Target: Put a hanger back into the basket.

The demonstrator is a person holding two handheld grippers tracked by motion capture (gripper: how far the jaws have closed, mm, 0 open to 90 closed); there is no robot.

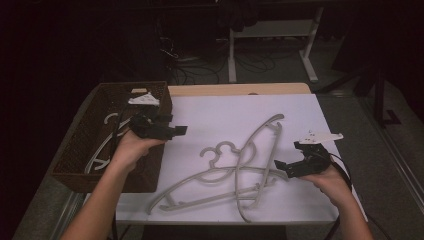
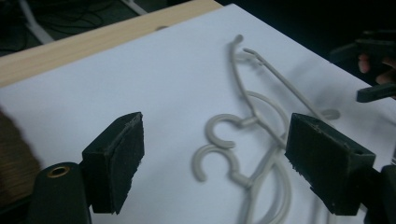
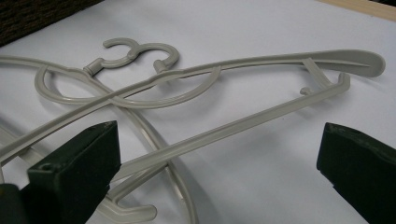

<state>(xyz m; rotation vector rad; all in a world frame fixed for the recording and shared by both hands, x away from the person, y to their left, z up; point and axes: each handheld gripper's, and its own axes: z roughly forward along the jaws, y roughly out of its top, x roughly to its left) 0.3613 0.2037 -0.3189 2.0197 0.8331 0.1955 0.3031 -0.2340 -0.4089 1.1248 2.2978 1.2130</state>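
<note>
Two grey plastic hangers lie crossed on the white sheet (image 1: 210, 110). One hanger (image 1: 189, 180) lies flat toward the front, the other hanger (image 1: 258, 132) runs from back to front over it. Their hooks (image 2: 219, 144) sit side by side. My left gripper (image 1: 175, 125) hovers open by the basket's right rim, its jaws wide apart in the left gripper view (image 2: 215, 135) with nothing between them. My right gripper (image 1: 287, 154) is open just right of the hangers. In the right gripper view (image 3: 219, 140) the hangers' arms (image 3: 261, 63) lie beneath and beyond its jaws, untouched.
A brown wicker basket (image 1: 80, 150) stands at the table's left with more pale hangers (image 1: 102, 145) inside. The wooden table edge (image 1: 240, 89) shows behind the sheet. Beyond it are table legs and cables on a dark floor. The right gripper (image 2: 376, 70) appears far off in the left gripper view.
</note>
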